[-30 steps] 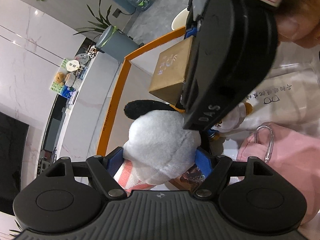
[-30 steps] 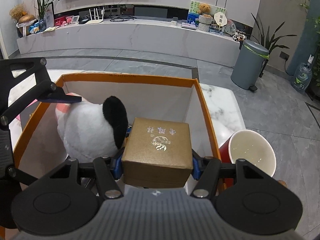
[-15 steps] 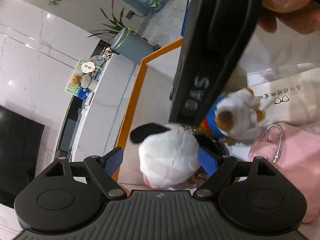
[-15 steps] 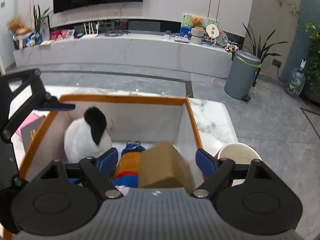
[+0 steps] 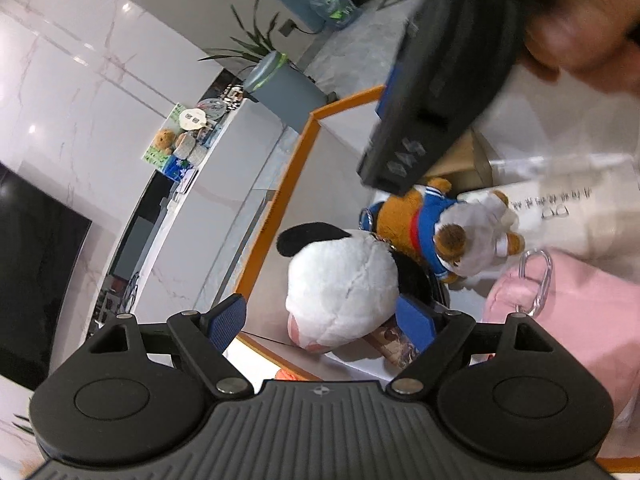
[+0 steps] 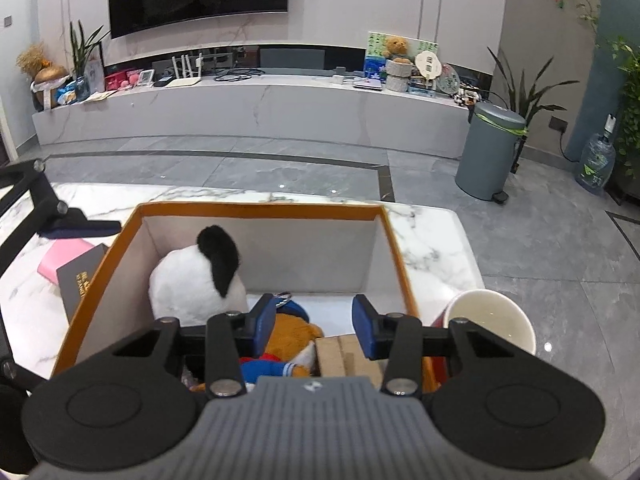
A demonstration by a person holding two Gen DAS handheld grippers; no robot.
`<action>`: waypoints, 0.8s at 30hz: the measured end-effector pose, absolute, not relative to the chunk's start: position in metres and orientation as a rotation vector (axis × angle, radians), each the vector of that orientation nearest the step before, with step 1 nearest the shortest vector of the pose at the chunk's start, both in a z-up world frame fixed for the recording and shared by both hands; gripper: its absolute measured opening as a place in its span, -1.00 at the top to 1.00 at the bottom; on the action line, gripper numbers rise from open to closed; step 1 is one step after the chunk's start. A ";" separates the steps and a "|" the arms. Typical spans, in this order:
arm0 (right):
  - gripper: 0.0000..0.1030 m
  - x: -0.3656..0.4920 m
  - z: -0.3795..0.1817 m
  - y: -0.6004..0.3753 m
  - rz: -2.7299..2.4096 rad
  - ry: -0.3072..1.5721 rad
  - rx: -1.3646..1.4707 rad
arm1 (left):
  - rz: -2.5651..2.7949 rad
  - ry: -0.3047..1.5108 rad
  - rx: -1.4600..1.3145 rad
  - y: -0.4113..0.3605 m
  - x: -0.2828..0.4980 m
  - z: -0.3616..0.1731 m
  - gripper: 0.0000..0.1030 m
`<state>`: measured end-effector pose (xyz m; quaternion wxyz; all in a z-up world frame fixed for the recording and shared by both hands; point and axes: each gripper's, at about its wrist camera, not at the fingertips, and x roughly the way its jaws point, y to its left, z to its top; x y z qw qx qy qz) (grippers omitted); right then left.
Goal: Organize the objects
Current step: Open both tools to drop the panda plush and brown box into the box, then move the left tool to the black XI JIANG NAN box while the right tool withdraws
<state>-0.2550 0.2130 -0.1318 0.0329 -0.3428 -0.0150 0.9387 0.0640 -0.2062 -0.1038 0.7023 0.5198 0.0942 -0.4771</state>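
Note:
An orange-rimmed box (image 6: pixel 260 209) holds a white plush with a black ear (image 6: pixel 192 280), a brown bear in a blue shirt (image 6: pixel 288 336) and a tan gift box (image 6: pixel 344 356). My left gripper (image 5: pixel 322 320) stands open above the white plush (image 5: pixel 340 288). Its left pad is well clear of the plush and its right pad sits beside it. My right gripper (image 6: pixel 315 326) hovers over the bear and the tan box. Its jaws are closing to a narrow gap with nothing between them. Its black body (image 5: pixel 432 120) crosses the top of the left wrist view.
A red cup with a white inside (image 6: pixel 488 320) stands right of the box. A dark booklet (image 6: pixel 80 280) and a pink item (image 6: pixel 64 258) lie on the marble table to its left. A pink pouch with a carabiner (image 5: pixel 560 312) and a white bag (image 5: pixel 560 208) are close by.
The left jaws spread and let go of the white plush, then drew back and up. The right jaws released the tan box into the orange box, rose, and narrowed again.

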 end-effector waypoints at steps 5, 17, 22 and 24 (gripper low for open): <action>0.03 -0.255 -0.130 0.205 2.912 -0.058 -1.037 | -1.039 0.225 1.018 -0.197 0.075 -0.087 -0.92; -0.15 -0.252 -0.125 0.183 2.984 -0.070 -0.984 | -0.931 0.255 0.905 -0.154 0.105 -0.074 -0.92; -0.18 -0.253 -0.129 0.173 2.978 -0.091 -0.994 | -0.869 0.327 0.819 -0.134 0.131 -0.077 -0.92; -0.22 -0.253 -0.130 0.173 2.980 -0.094 -0.993 | -0.860 0.380 0.798 -0.127 0.144 -0.083 -0.92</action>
